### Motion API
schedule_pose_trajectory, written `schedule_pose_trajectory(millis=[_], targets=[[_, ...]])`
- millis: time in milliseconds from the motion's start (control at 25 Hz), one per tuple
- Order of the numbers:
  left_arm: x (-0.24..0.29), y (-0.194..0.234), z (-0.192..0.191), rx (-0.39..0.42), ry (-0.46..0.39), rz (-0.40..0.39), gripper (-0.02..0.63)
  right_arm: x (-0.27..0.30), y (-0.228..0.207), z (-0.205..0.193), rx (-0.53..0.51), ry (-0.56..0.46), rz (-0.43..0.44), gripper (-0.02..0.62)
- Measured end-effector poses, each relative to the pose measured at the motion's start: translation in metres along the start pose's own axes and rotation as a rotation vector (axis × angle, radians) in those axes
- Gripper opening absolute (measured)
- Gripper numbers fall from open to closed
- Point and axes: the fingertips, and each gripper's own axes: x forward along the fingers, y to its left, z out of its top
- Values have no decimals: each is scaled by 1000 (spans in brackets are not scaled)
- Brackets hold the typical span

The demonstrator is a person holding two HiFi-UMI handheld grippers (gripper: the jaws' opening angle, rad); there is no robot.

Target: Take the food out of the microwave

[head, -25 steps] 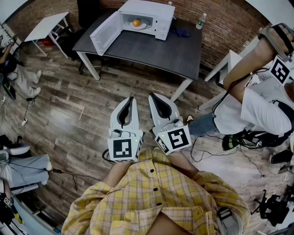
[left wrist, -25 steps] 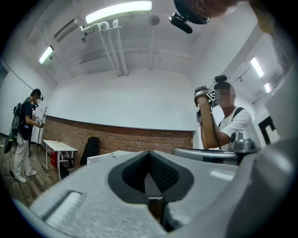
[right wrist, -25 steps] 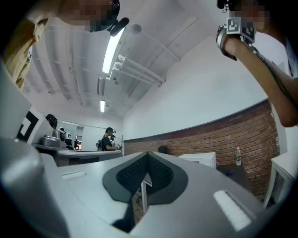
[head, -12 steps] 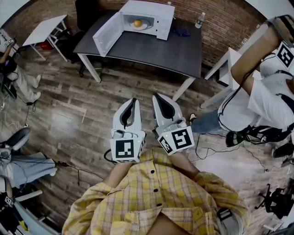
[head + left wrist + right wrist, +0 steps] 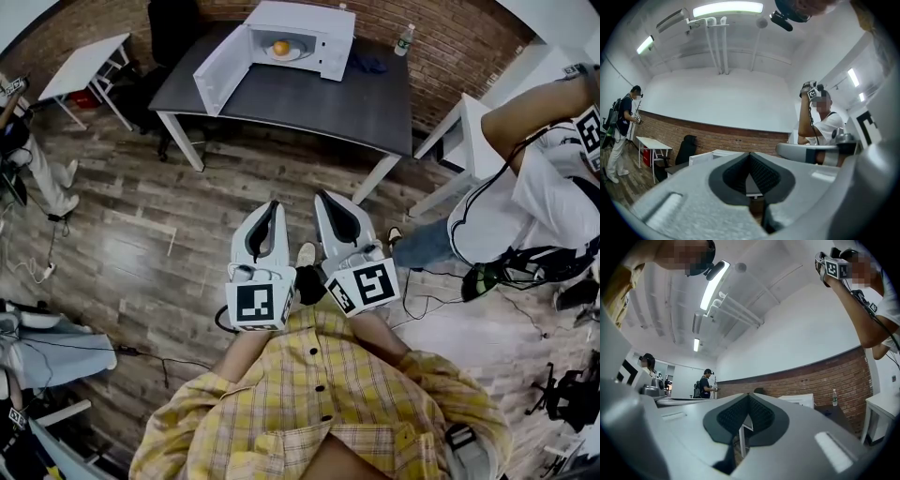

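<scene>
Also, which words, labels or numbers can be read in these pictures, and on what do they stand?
No readable text anywhere.
Square markers on the left hand-held gripper and the right hand-held gripper: patterns only, no words.
Label on the bottle: too small to read.

Bare wooden floor [image 5: 141,234] lies open up to the dark table's [image 5: 309,103] near edge. The microwave [image 5: 302,21] sits at the far edge, its door [image 5: 222,67] swung out leftward, with clear tabletop before its mouth. A person [image 5: 534,206] stands off the right corner.

No legible txt/nos. anywhere (marker cubes [image 5: 260,305] show patterns only).
</scene>
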Motion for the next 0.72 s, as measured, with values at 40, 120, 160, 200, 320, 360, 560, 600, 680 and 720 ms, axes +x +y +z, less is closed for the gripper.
schedule_pose_trajectory(millis=[40,120,160,200,320,360,560,600,680,720], targets=[[4,2,1,0,-1,-3,0,4,-1,-1,-2,2,-3,3],[11,6,-1,1,-1,-12,0,13,-3,-5,-4,6,-5,3],[16,9,-3,1,1,-16,0,19,-4,-8,-4,8,-5,3],[21,13,-5,2,4,-19,0,25,-5,-11,-2,9,-6,3],[37,31,-7,13,15,-17,0,46,-11,-16,7,11,-15,3],[42,36,-6,14,16,-15,0,52,-14,-16,8,10,-19,3],[66,58,-7,14,10,-8,0,83,-22,-21,9,1,-24,3],[72,61,-10,15,12,-7,0,89,-25,-25,10,5,-22,3],[87,69,-15,21,21,-7,0,104,-34,-33,14,15,-23,3],[96,74,-17,23,24,-8,0,112,-39,-36,16,18,-25,3]])
